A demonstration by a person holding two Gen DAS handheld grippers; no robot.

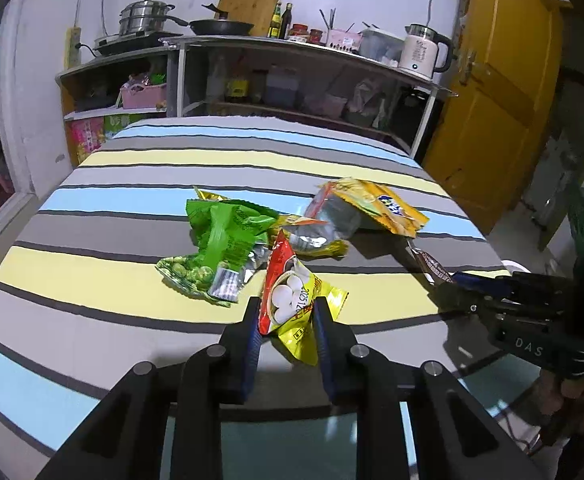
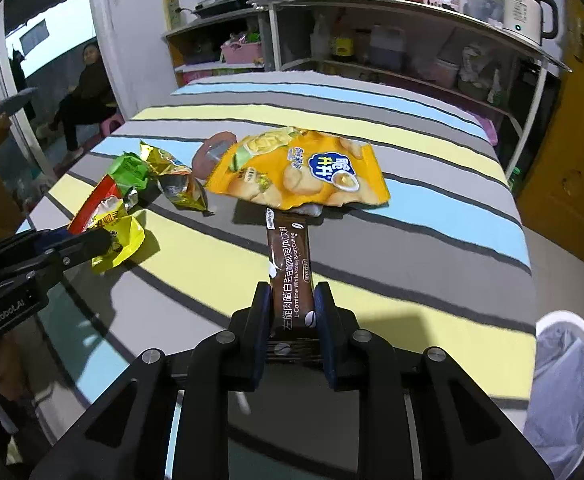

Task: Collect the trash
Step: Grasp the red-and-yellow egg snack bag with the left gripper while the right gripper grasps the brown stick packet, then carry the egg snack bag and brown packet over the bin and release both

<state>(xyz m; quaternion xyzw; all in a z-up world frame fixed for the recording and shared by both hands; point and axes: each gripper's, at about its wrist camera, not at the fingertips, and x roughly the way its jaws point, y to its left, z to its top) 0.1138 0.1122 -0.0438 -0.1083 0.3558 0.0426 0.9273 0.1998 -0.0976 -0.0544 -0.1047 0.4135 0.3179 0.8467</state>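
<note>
**Now both tongs are biting down on a wrapper each**

Well, look at the striped worktop (image 1: 132,184): it carries a loose heap of snack wrappers towards its near half, and down at the right edge of the right wrist view the bin (image 2: 568,384) with its pale liner waits on the floor, just beside the worktop's corner.

Biggest of the litter is the orange chip bag (image 2: 296,172), lying flat in the middle, untouched. Left of it sit the green pea packet (image 1: 220,240) and a crumpled yellow foil bag (image 2: 176,180), touching one another, both still to be collected.

Onto the grab itself! The left tongs (image 1: 286,312) are clenched on the red-and-yellow snack wrapper (image 1: 292,300), its near end pinched between the blue pads while its far tip leans on the pile. The right tongs (image 2: 292,304) are gripping the brown coffee sachet (image 2: 290,276), its far end tucked just under the chip bag's edge.

So the step in hand, I'd say, is the pick-up, two pieces at once. Next call: lift both clear, drawing the sachet back so it does not drag the chip bag along, then swing them over to the bin and let go above the liner. Three wrappers would remain after that.
</note>
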